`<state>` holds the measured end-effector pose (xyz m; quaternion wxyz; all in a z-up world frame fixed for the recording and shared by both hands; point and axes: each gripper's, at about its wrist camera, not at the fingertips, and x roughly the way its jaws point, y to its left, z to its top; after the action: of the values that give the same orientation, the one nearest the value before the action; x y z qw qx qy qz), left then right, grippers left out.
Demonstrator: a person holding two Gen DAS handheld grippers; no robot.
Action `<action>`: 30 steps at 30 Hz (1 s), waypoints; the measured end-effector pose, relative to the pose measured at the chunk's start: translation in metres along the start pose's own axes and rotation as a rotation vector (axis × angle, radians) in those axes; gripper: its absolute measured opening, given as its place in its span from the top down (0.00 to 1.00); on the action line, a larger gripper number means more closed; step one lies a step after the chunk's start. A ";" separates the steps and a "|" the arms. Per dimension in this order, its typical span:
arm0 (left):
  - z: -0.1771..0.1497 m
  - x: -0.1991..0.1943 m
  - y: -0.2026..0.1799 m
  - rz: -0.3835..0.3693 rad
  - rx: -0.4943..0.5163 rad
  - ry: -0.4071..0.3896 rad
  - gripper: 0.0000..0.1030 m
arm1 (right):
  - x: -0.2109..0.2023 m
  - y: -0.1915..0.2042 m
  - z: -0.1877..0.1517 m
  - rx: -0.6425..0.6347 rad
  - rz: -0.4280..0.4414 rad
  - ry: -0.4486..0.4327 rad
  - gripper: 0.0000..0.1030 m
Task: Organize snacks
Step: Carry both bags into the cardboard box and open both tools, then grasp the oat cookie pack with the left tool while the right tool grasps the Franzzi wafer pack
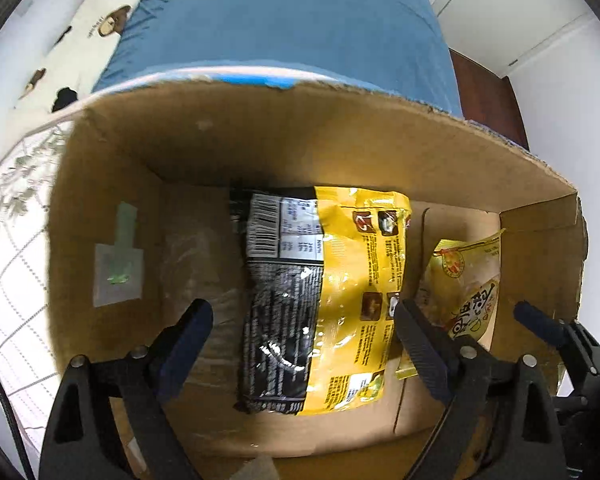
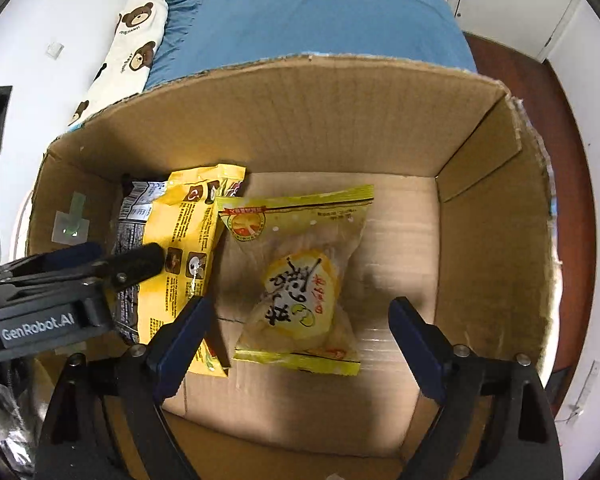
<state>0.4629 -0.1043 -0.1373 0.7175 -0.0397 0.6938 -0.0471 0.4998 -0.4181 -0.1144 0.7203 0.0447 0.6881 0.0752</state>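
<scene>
An open cardboard box (image 1: 340, 136) (image 2: 320, 120) holds two snack packs. A yellow-and-black packet (image 1: 320, 292) (image 2: 176, 236) lies on the box floor at left. A pale yellow pastry bag (image 2: 304, 280) (image 1: 468, 280) lies to its right. My left gripper (image 1: 302, 320) is open and empty, its fingers spread above the yellow-and-black packet; it also shows in the right wrist view (image 2: 116, 258). My right gripper (image 2: 298, 316) is open and empty, hovering over the pastry bag; one of its fingertips (image 1: 532, 316) shows at the right of the left wrist view.
The box sits against a bed with a blue sheet (image 2: 312, 12) and a bear-print pillow (image 2: 136, 40). A quilted white cover (image 1: 16, 248) lies left of the box. Dark wood floor (image 2: 540, 92) and white walls lie to the right.
</scene>
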 end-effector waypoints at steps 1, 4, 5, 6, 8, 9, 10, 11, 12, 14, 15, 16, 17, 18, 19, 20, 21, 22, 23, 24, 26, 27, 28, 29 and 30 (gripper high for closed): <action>-0.003 -0.006 -0.001 0.002 0.002 -0.011 0.10 | -0.004 0.003 -0.001 0.002 0.002 -0.007 0.10; -0.019 -0.023 -0.007 0.008 0.009 -0.047 0.10 | -0.016 0.006 -0.006 0.010 -0.009 -0.036 0.10; -0.025 -0.028 -0.008 0.013 0.016 -0.057 0.10 | -0.022 0.010 -0.009 0.009 -0.017 -0.045 0.10; -0.030 -0.034 -0.010 0.020 0.027 -0.072 0.10 | -0.030 0.012 -0.016 0.007 -0.025 -0.057 0.10; -0.037 -0.036 -0.004 0.032 0.045 -0.099 0.10 | -0.049 0.012 -0.030 0.011 -0.030 -0.075 0.09; -0.039 -0.043 -0.006 0.036 0.051 -0.110 0.10 | -0.053 0.013 -0.034 0.008 -0.037 -0.086 0.08; -0.043 -0.050 -0.007 0.039 0.058 -0.124 0.10 | -0.063 0.012 -0.043 0.009 -0.040 -0.095 0.08; -0.047 -0.056 -0.008 0.041 0.065 -0.138 0.10 | -0.070 0.010 -0.046 0.009 -0.041 -0.104 0.08; -0.050 -0.059 -0.007 0.043 0.070 -0.149 0.10 | -0.075 0.010 -0.050 0.007 -0.043 -0.114 0.08; -0.059 -0.070 -0.009 0.051 0.082 -0.178 0.10 | -0.086 0.009 -0.058 0.009 -0.051 -0.138 0.08; -0.064 -0.076 -0.010 0.053 0.088 -0.191 0.10 | -0.092 0.010 -0.062 0.009 -0.055 -0.154 0.08; -0.067 -0.081 -0.009 0.052 0.092 -0.202 0.10 | -0.099 0.011 -0.066 0.009 -0.058 -0.170 0.08; -0.070 -0.086 -0.009 0.052 0.094 -0.212 0.10 | -0.103 0.012 -0.069 0.010 -0.058 -0.182 0.08; -0.076 -0.091 -0.010 0.050 0.096 -0.224 0.10 | -0.111 0.012 -0.074 0.013 -0.058 -0.199 0.08; -0.081 -0.097 -0.009 0.044 0.097 -0.236 0.10 | -0.117 0.013 -0.078 0.015 -0.055 -0.210 0.08; -0.085 -0.102 -0.010 0.041 0.098 -0.249 0.10 | -0.121 0.015 -0.080 0.016 -0.053 -0.220 0.08; -0.091 -0.109 -0.010 0.036 0.100 -0.264 0.10 | -0.130 0.016 -0.086 0.018 -0.055 -0.241 0.08; -0.094 -0.115 -0.011 0.032 0.103 -0.273 0.10 | -0.137 0.017 -0.090 0.019 -0.057 -0.253 0.08; -0.098 -0.122 -0.011 0.030 0.103 -0.285 0.10 | -0.143 0.018 -0.094 0.020 -0.059 -0.267 0.08; -0.104 -0.129 -0.012 0.025 0.106 -0.299 0.10 | -0.151 0.018 -0.100 0.025 -0.060 -0.285 0.08; -0.113 -0.139 -0.012 0.018 0.107 -0.319 0.10 | -0.163 0.018 -0.110 0.032 -0.058 -0.308 0.08; -0.119 -0.145 -0.012 0.012 0.108 -0.330 0.10 | -0.169 0.018 -0.115 0.037 -0.056 -0.318 0.08; -0.122 -0.148 -0.013 0.010 0.110 -0.336 0.10 | -0.174 0.018 -0.119 0.039 -0.055 -0.324 0.08; -0.128 -0.153 -0.013 0.007 0.112 -0.342 0.10 | -0.179 0.018 -0.124 0.043 -0.054 -0.328 0.08; -0.132 -0.156 -0.013 0.000 0.111 -0.346 0.10 | -0.184 0.018 -0.130 0.048 -0.049 -0.334 0.08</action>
<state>0.3258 -0.0968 0.0143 0.8272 -0.0075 0.5565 -0.0775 0.3611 -0.4364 0.0634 0.8249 0.0573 0.5615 0.0327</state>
